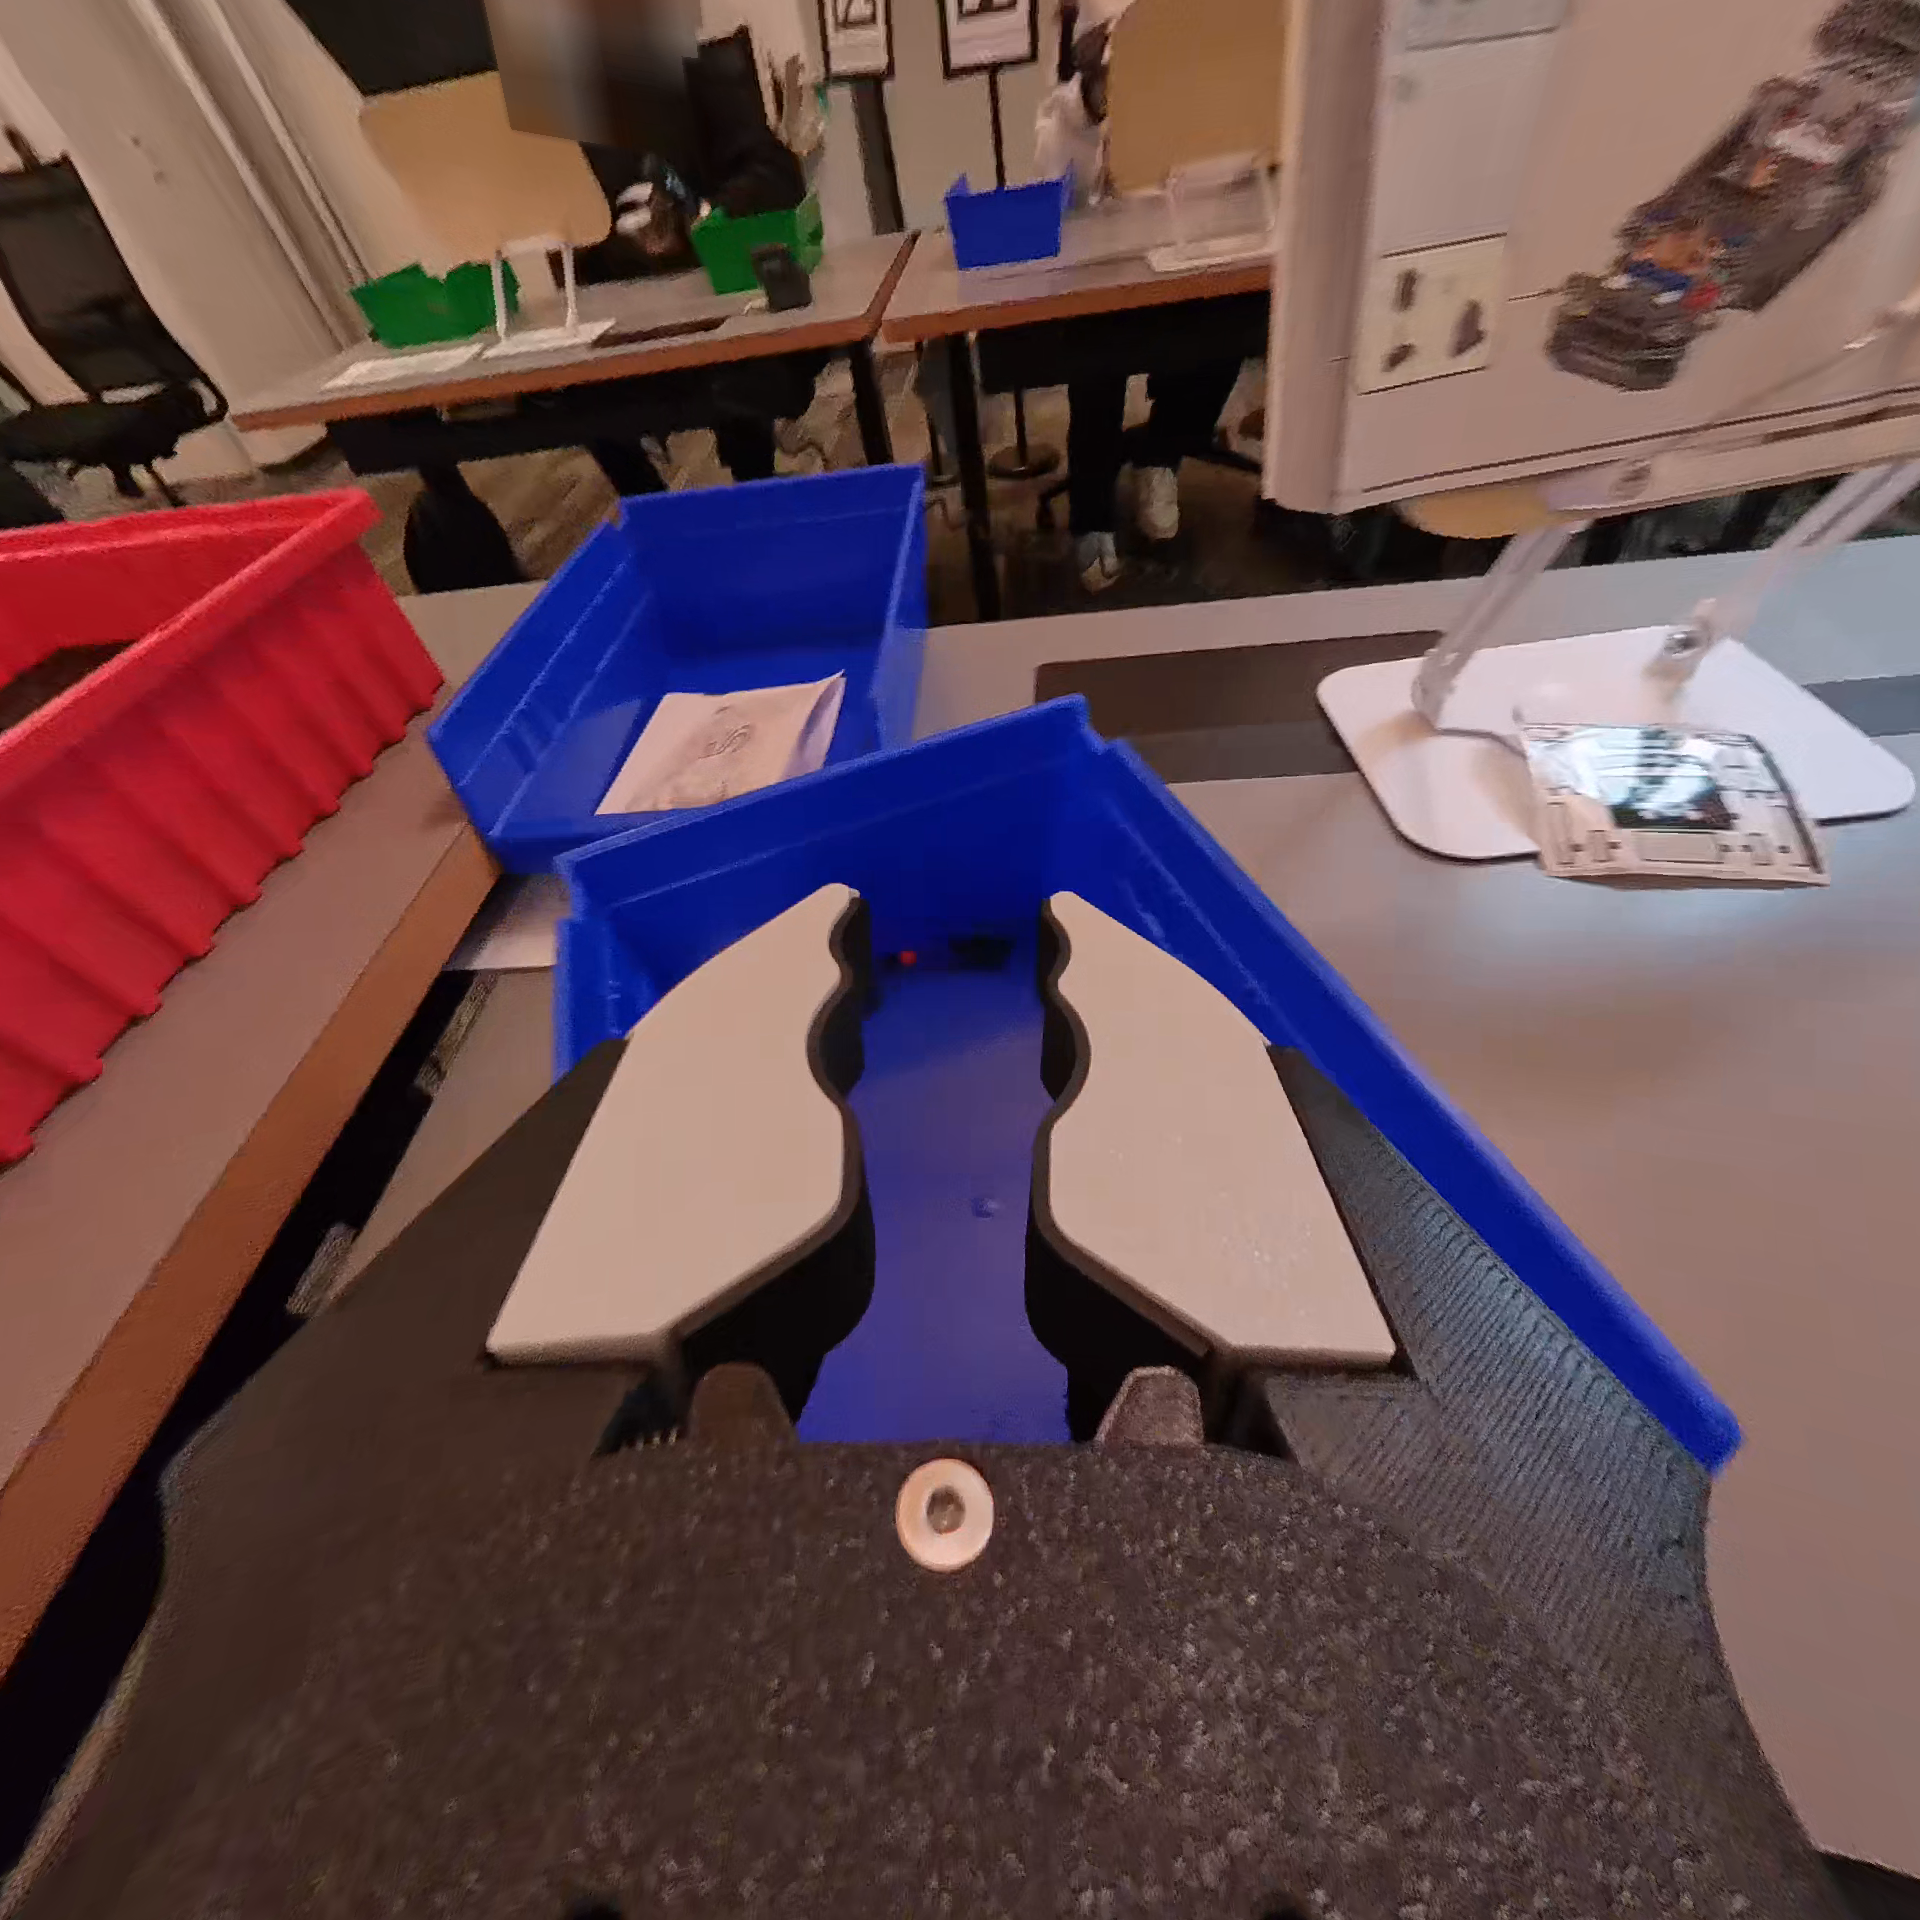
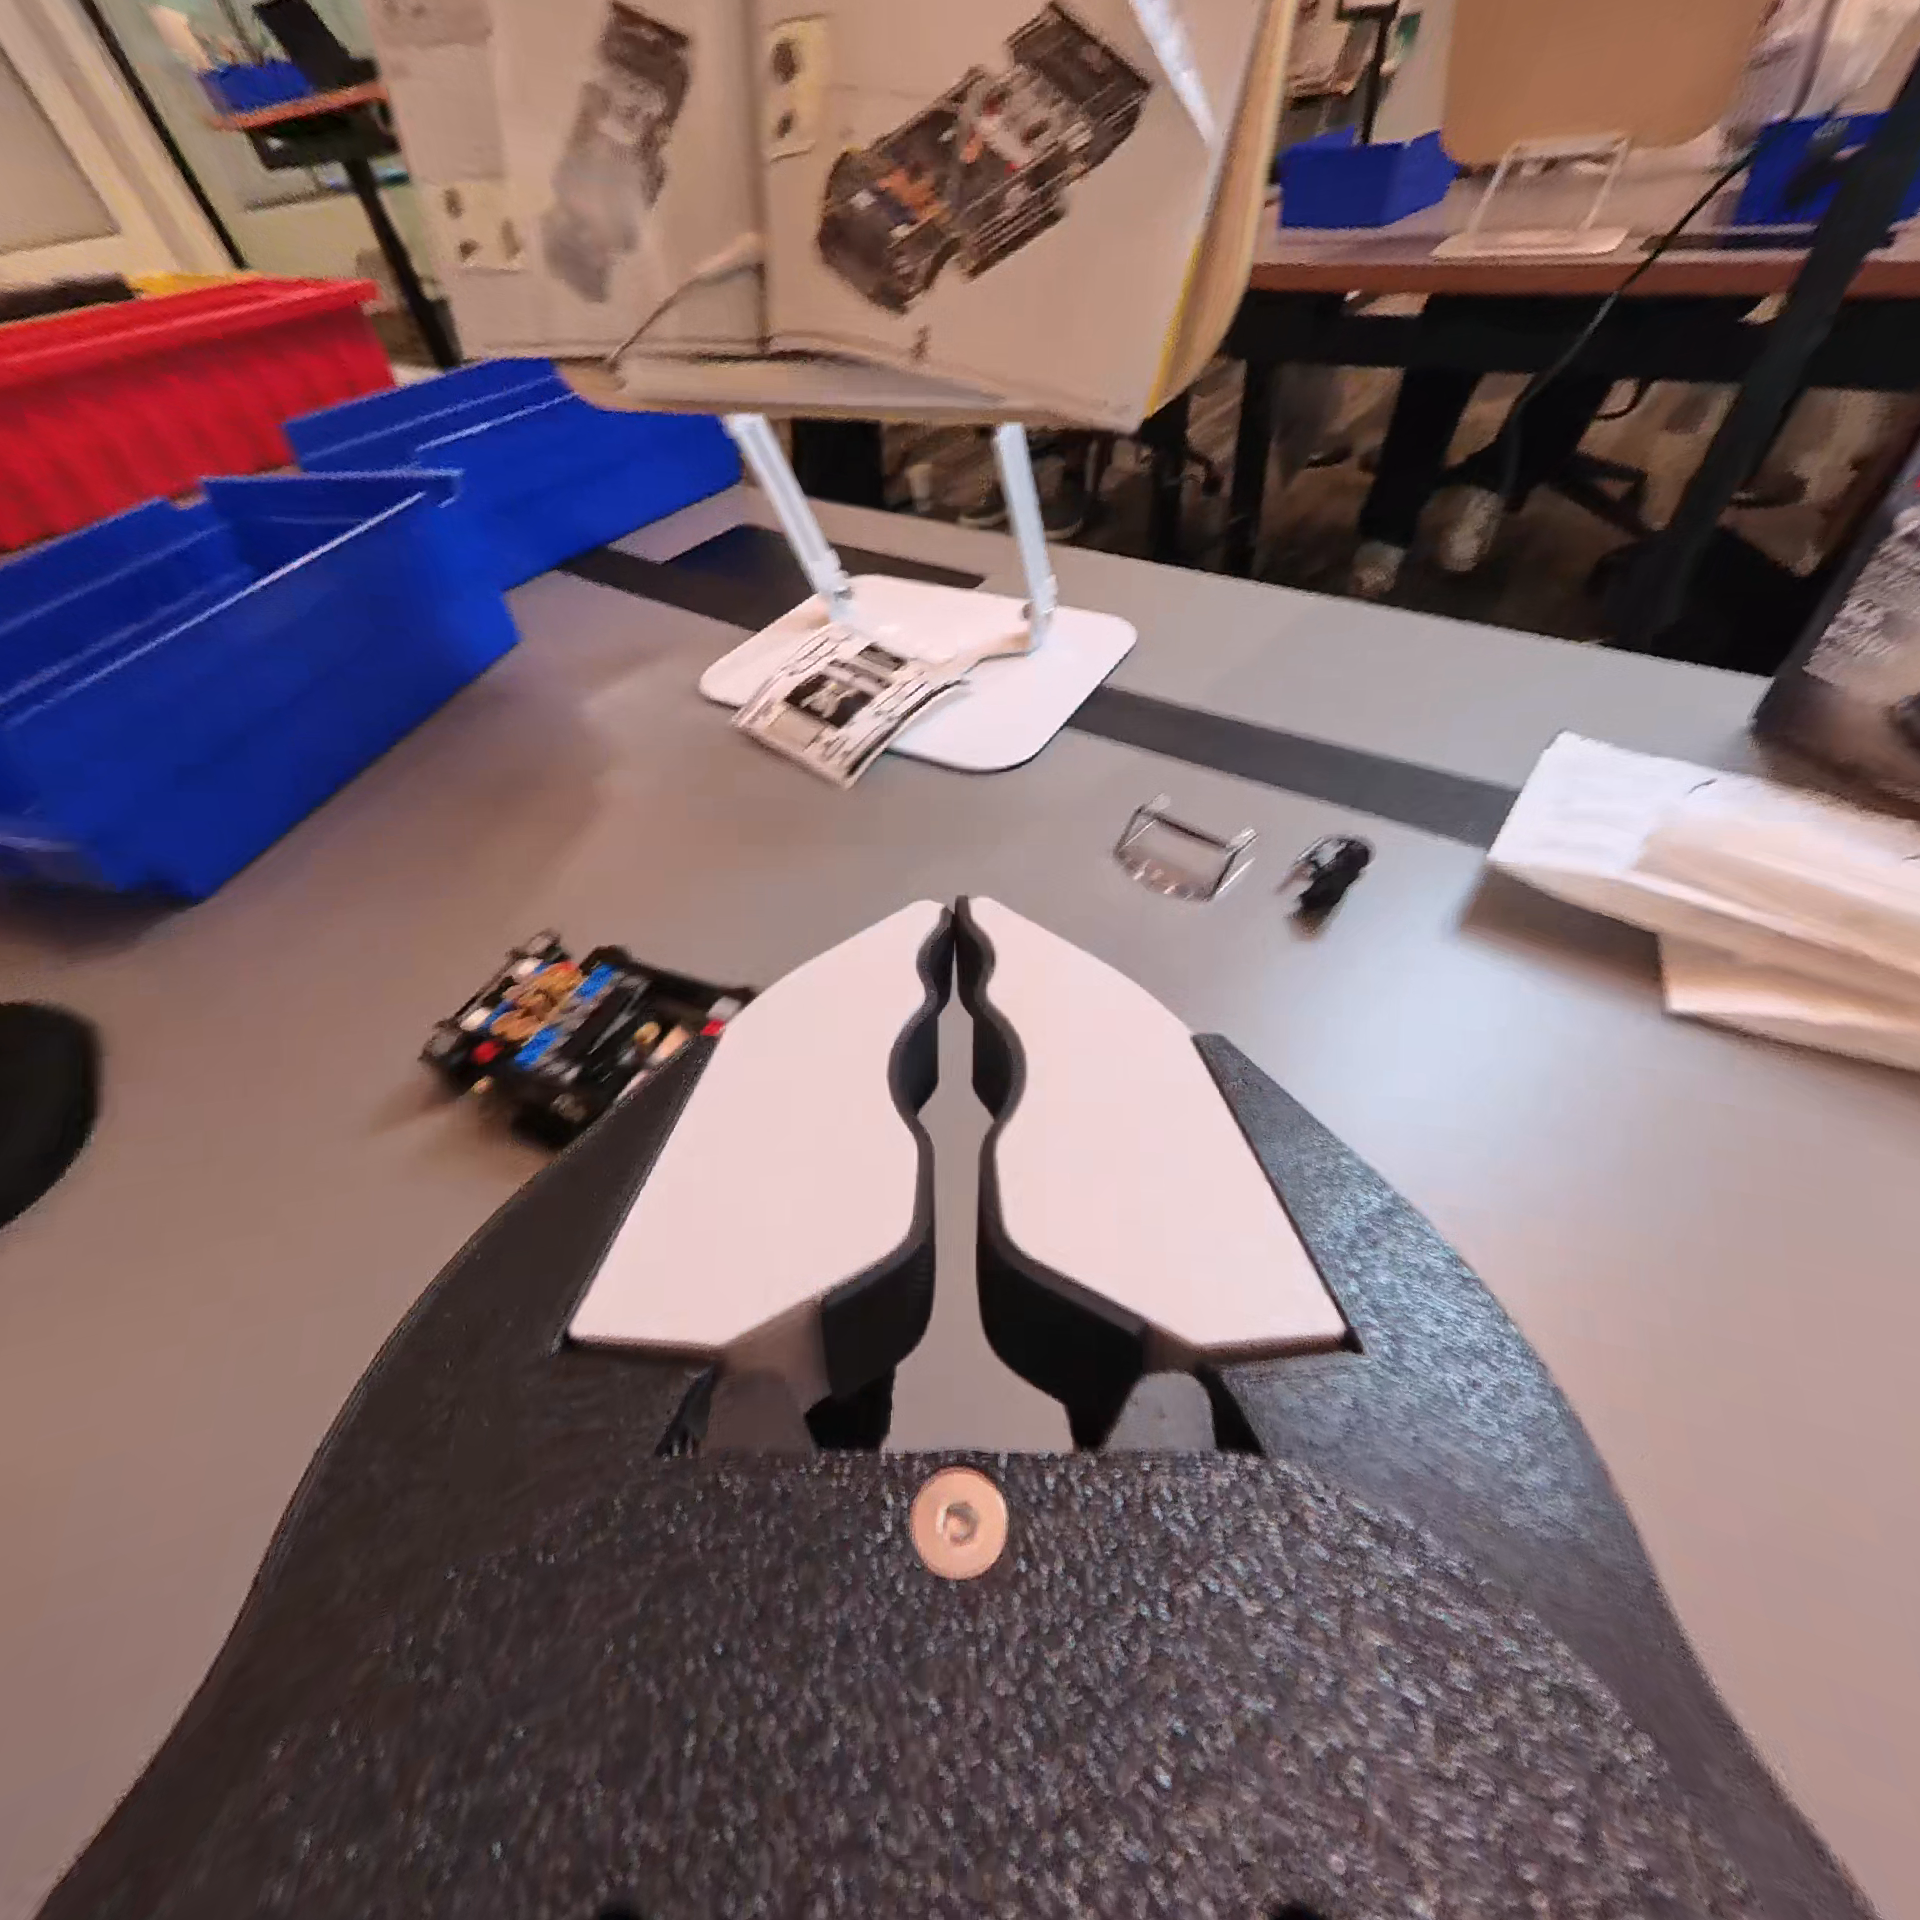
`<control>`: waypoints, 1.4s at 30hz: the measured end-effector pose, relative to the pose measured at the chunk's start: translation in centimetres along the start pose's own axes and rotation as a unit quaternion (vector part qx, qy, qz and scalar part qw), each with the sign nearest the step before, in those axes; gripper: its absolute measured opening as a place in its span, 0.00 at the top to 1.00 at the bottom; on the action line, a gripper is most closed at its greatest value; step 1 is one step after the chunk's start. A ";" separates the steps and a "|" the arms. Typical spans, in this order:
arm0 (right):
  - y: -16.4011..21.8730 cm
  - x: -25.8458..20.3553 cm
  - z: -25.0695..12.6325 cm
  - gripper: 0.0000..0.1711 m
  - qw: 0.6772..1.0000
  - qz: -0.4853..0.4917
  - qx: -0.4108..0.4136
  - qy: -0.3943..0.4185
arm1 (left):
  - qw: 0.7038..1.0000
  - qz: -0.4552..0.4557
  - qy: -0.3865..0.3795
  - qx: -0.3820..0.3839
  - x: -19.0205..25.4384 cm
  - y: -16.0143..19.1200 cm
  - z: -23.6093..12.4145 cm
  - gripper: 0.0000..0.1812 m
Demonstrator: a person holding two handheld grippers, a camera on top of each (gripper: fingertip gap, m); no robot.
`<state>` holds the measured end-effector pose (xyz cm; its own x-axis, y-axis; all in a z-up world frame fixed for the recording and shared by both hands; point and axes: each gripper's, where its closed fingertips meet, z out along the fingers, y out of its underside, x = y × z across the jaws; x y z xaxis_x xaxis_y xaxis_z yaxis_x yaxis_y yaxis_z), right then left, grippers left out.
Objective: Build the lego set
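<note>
My left gripper (image 1: 948, 914) is open and empty, reaching into a blue bin (image 1: 1195, 862). A small red piece (image 1: 906, 957) and a small dark piece (image 1: 977, 948) lie at the bin's far end, just past the fingertips. My right gripper (image 2: 954, 906) is shut and empty above the grey table. A partly built black lego car (image 2: 577, 1034) with coloured parts lies on the table just left of its fingers. A clear windscreen piece (image 2: 1184, 857) and a small black piece (image 2: 1325, 868) lie ahead to the right. The instruction booklet (image 2: 831, 197) stands open on a white stand (image 2: 935, 665).
A second blue bin (image 1: 727, 644) holding a paper bag stands behind the first. A red bin (image 1: 187, 748) is at the left. A sticker sheet (image 1: 1662, 805) lies on the stand's base. White paper bags (image 2: 1714, 883) lie at the right. Other tables with bins stand behind. Tip to tip, the grippers are about 55 cm apart. The partly built black lego car (image 2: 577, 1034) sits 20 cm or so from the ends of my right fingers.
</note>
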<state>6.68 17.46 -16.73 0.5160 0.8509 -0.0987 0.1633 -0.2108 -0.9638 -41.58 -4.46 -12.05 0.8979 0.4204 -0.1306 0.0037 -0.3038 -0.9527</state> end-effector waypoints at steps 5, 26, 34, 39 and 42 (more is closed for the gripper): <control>1.8 -2.5 -1.7 1.00 0.999 -0.024 0.012 -0.016 | 0.992 0.046 0.010 -0.120 -2.6 1.1 3.0 0.81; 2.6 -2.3 -2.5 1.00 0.998 0.004 0.042 -0.041 | 0.911 -0.011 -0.007 -0.411 -5.5 15.0 15.1 0.90; 3.2 -3.2 -2.1 1.00 0.998 -0.005 0.030 -0.054 | 0.942 0.003 0.024 -0.334 -4.1 11.4 14.1 0.90; 3.3 -3.6 -1.8 1.00 0.998 -0.009 0.028 -0.058 | 0.972 0.025 0.090 -0.216 -0.2 3.5 11.2 0.91; 3.4 -3.9 -1.6 1.00 0.998 -0.017 0.028 -0.058 | 0.975 0.075 0.141 -0.154 4.1 -0.9 8.4 0.91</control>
<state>6.57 12.68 -19.19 0.4089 0.9080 -0.0910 0.1291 -0.1563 -0.9792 -41.58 4.76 -14.09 0.9838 0.1119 -0.1398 -0.0441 -0.6052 -0.7948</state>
